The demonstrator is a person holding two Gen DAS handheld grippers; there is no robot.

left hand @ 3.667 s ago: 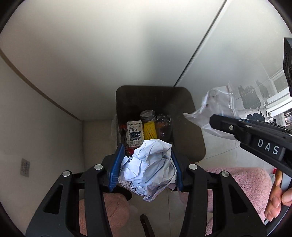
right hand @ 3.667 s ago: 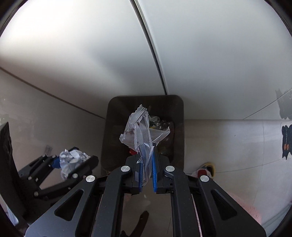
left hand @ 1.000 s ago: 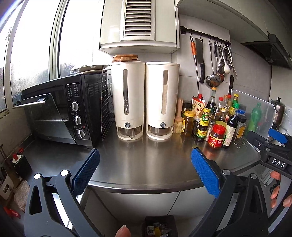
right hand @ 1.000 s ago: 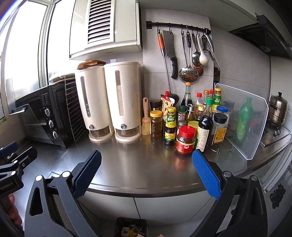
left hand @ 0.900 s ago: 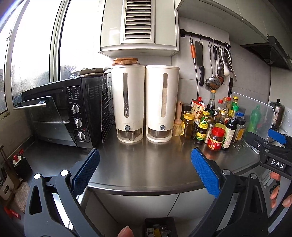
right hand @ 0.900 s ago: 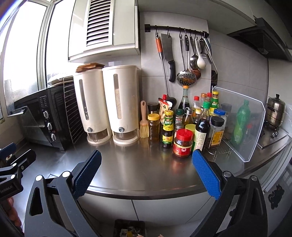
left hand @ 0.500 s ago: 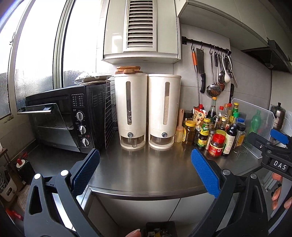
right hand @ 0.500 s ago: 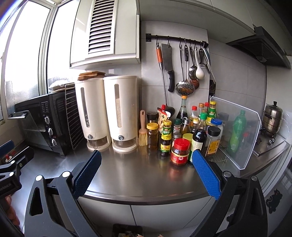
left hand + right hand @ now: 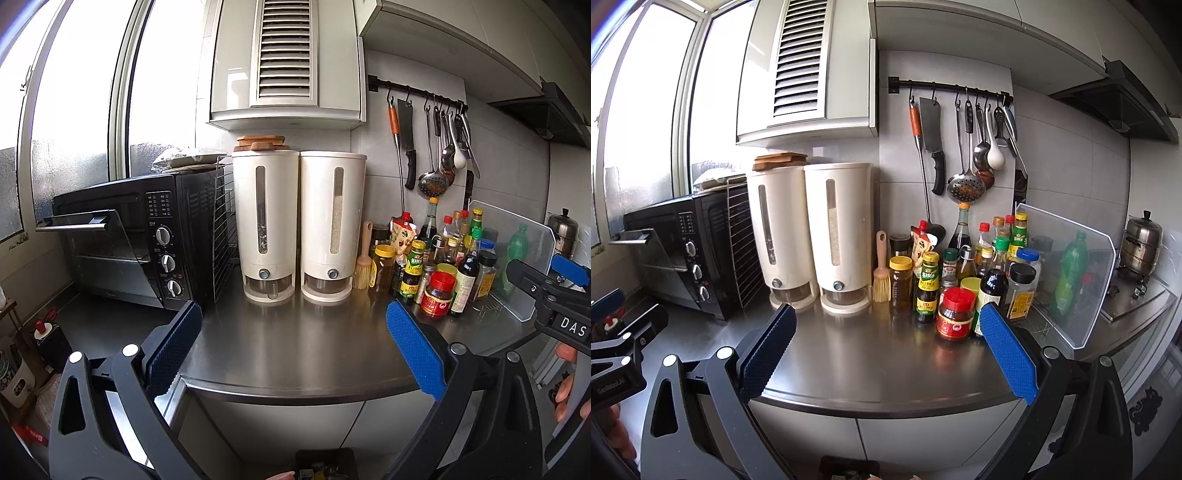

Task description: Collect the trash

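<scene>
Both the left gripper point(image 9: 293, 345) and the right gripper point(image 9: 888, 347) are spread wide with nothing between their blue pads, held level before the front edge of the steel counter point(image 9: 295, 343), whose middle lies bare. At its back stand two white dispensers point(image 9: 299, 225), each part filled, beside a cluster of sauce bottles point(image 9: 975, 277). The dark trash bin point(image 9: 325, 463) sits on the floor under the counter edge, cut off by the frame, its contents hard to make out

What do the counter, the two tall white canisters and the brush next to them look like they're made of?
Counter: likely brushed stainless steel, grey and softly reflecting the jars.
Canisters: probably matte cream plastic with clear window strips.
Brush: seemingly a light wooden handle with pale yellowish bristles, though whether natural or synthetic can't be told.
</scene>
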